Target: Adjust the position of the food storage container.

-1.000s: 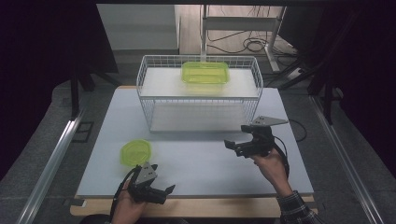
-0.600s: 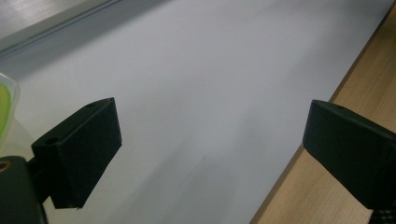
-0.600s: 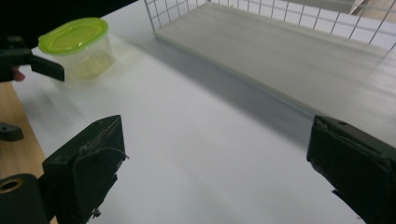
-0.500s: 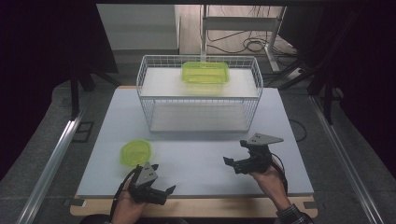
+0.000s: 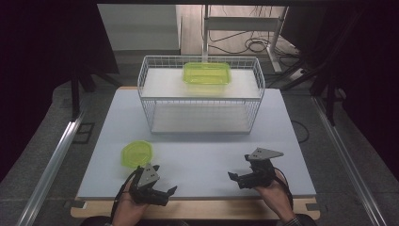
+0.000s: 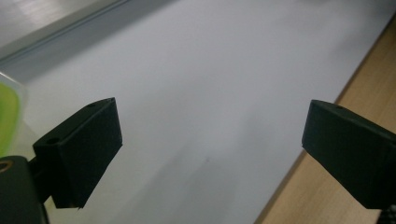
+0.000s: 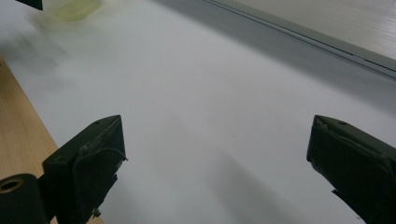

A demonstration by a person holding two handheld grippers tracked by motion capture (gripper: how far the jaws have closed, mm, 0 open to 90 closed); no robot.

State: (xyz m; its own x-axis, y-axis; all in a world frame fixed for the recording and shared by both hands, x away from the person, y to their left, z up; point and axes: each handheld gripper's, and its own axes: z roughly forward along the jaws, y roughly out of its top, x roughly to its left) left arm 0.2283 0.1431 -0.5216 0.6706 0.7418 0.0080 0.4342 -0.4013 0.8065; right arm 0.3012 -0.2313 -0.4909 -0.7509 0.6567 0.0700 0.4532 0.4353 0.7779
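A yellow-green lid point(image 5: 136, 153) lies flat on the white board point(image 5: 202, 155) at the front left. A yellow-green container point(image 5: 207, 73) sits on the top level of a white wire rack point(image 5: 147, 101) at the back. My left gripper point(image 5: 165, 194) rests at the front edge just below the lid, open and holding nothing. In the left gripper view the gripper point(image 6: 210, 154) is spread wide over bare board, with the lid's edge point(image 6: 7, 116) at the far left. My right gripper point(image 5: 237, 167) is at the front right, also open and holding nothing point(image 7: 215, 172). The lid point(image 7: 74, 7) shows far off in its view.
A wooden strip point(image 5: 202, 207) runs along the board's front edge. Metal rails point(image 5: 51, 165) flank the table on both sides. Cables lie on the floor behind the rack.
My right gripper has drawn back from mid-board toward the front edge, still open. The left gripper, lid and container have stayed put.
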